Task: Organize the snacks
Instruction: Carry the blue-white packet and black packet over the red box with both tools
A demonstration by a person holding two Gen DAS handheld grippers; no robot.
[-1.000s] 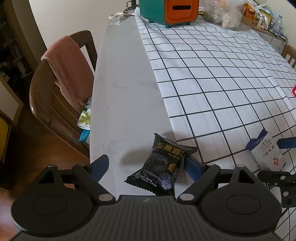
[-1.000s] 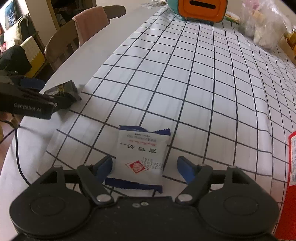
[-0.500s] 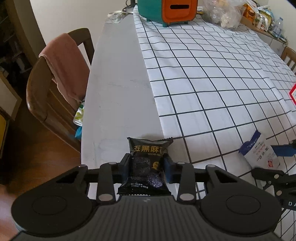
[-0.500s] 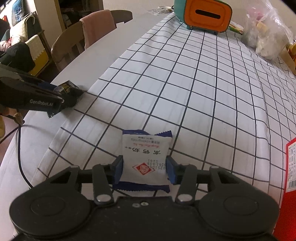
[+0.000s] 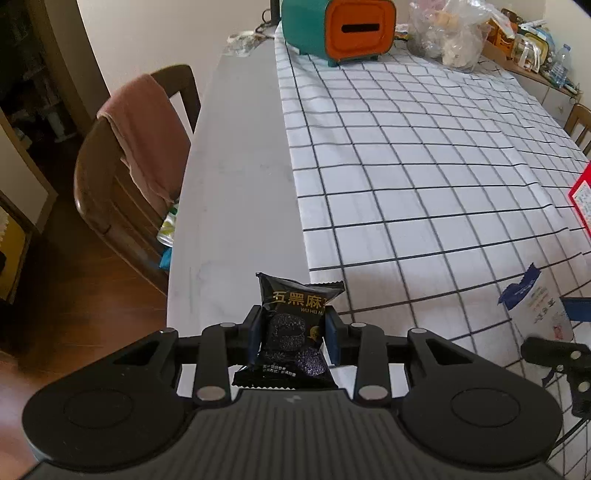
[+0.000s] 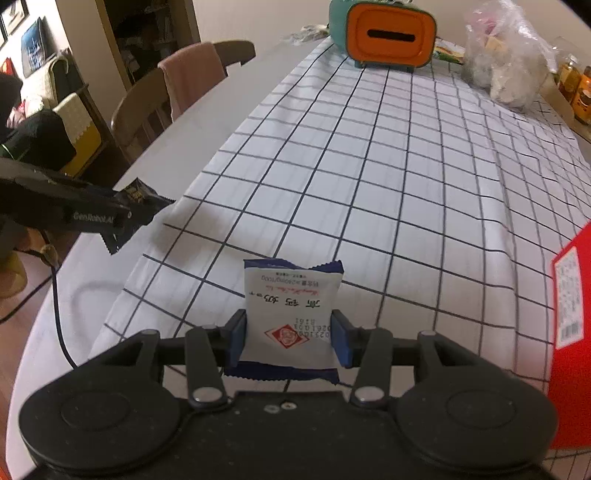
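The left gripper holds a black snack tight between its jaws, up off the table. The right gripper holds a white snack the same way, its jaws pressed on both sides, over the checked cloth. A red box lies at the near right. A chair with a pink towel stands at the left. Far away sit an orange box and a clear bag.
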